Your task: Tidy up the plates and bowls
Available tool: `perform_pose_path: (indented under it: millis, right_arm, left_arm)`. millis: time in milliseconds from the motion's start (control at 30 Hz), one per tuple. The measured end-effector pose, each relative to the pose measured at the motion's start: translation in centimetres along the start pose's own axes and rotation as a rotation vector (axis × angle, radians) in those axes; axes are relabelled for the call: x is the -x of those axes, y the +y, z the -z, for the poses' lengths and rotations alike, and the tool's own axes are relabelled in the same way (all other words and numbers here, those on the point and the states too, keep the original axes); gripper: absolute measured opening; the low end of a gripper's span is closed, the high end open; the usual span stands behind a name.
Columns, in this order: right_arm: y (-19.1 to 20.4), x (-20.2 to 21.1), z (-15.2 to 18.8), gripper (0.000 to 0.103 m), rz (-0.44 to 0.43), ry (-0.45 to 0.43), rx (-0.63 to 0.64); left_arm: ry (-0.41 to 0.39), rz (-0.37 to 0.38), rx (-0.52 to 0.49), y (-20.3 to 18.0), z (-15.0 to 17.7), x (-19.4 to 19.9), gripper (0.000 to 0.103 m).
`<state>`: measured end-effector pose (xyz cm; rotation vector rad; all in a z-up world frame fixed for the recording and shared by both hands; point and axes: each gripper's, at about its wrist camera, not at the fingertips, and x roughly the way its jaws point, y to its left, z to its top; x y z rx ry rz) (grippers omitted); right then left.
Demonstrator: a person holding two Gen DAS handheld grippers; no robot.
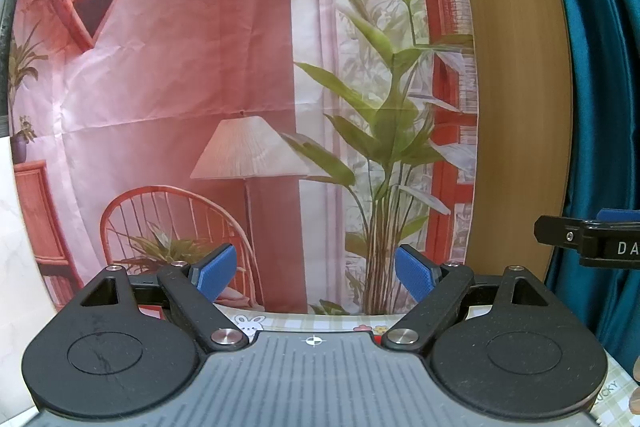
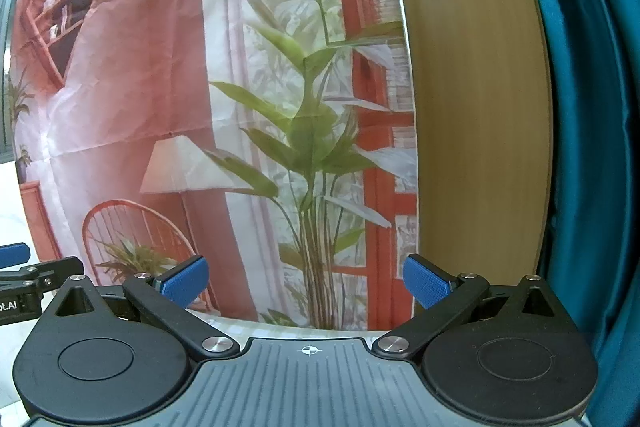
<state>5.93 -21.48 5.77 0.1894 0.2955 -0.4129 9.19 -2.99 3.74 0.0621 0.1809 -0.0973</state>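
Left tongs (image 1: 314, 273) apart, nothing between the ribbed blue pads (image 1: 216, 271). Right tongs (image 2: 306, 283) likewise apart, empty. Tabletop (image 1: 312, 323) far edge at 6 o'clock, checked cloth with cartoon print. Creased printed backdrop (image 1: 180, 67) ahead; wood-grain panel (image 1: 516, 67) and teal curtain (image 1: 600, 87) at 3 o'clock. Plates, bowls: not visible.

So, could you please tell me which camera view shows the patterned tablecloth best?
The left wrist view shows the tablecloth best: a checked strip with a rabbit and flower print lies between the open left gripper fingers. The right wrist view shows only a pale, blurred sliver of it, its pattern too faint to read.
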Motion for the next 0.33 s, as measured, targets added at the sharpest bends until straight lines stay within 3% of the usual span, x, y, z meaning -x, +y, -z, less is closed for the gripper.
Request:
perform_pose_path:
  millis: [333]
  right_arm:
    - [-0.09,-0.1,0.05,0.103,0.001,0.003,-0.002]
  left_arm:
    - [-0.004,-0.001,-0.001,-0.05,0.04,0.01,0.088]
